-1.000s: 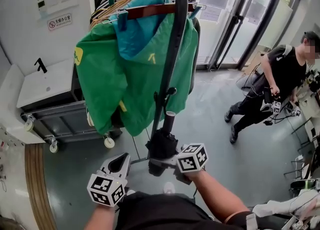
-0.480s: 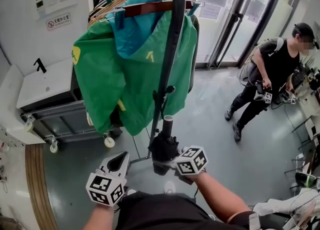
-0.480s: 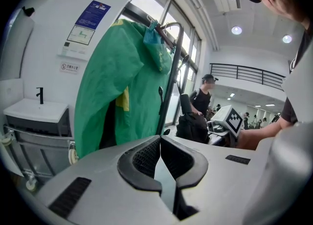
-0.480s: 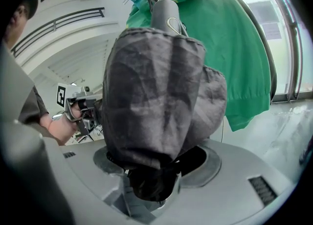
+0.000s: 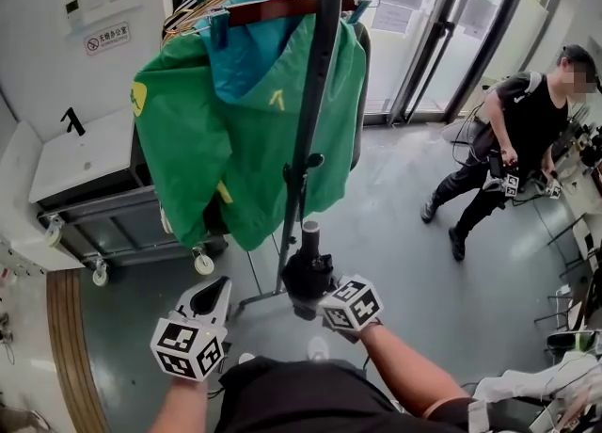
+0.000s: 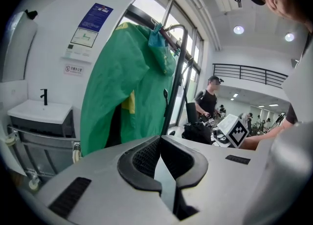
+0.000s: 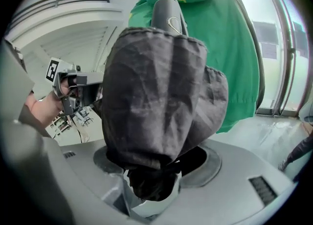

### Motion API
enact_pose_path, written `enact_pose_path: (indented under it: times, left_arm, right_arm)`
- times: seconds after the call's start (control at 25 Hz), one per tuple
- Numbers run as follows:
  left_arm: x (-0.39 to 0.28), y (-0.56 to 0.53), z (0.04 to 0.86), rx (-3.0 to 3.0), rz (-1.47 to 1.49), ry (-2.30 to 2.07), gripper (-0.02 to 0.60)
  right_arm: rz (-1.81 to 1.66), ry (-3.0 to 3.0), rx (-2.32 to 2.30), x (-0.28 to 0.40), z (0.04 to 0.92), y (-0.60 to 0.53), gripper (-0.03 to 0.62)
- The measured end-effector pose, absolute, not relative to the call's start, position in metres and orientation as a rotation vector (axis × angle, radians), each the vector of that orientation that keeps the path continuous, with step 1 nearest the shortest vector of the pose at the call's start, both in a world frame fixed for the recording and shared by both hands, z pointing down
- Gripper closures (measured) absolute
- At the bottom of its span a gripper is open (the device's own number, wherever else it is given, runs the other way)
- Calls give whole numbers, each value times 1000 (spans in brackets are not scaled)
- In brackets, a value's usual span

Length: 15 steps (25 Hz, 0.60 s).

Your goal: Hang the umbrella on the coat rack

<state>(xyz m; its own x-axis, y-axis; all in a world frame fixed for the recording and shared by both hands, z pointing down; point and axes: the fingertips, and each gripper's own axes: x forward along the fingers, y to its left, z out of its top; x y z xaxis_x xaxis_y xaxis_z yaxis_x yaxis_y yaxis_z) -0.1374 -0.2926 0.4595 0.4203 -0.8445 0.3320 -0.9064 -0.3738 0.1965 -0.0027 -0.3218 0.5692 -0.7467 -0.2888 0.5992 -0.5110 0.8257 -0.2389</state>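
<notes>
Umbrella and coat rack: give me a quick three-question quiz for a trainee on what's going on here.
1. True or false: the left gripper holds the umbrella.
2. What hangs on the coat rack? A) a green jacket B) a red scarf C) a white towel
3. Short answer: is the umbrella hanging on the coat rack?

Key:
1. False. Its fingers are together on nothing.
2. A.
3. No. The right gripper has its fingers shut on it, low beside the rack's pole.
</notes>
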Motion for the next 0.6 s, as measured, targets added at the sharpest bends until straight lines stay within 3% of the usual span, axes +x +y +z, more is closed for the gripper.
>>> enact_pose_path:
  times: [0.6]
  left_arm:
    - [-134, -289, 467, 2307, 235, -1488, 566]
  right_arm:
    - [623, -2435, 801, 1, 589, -355, 329]
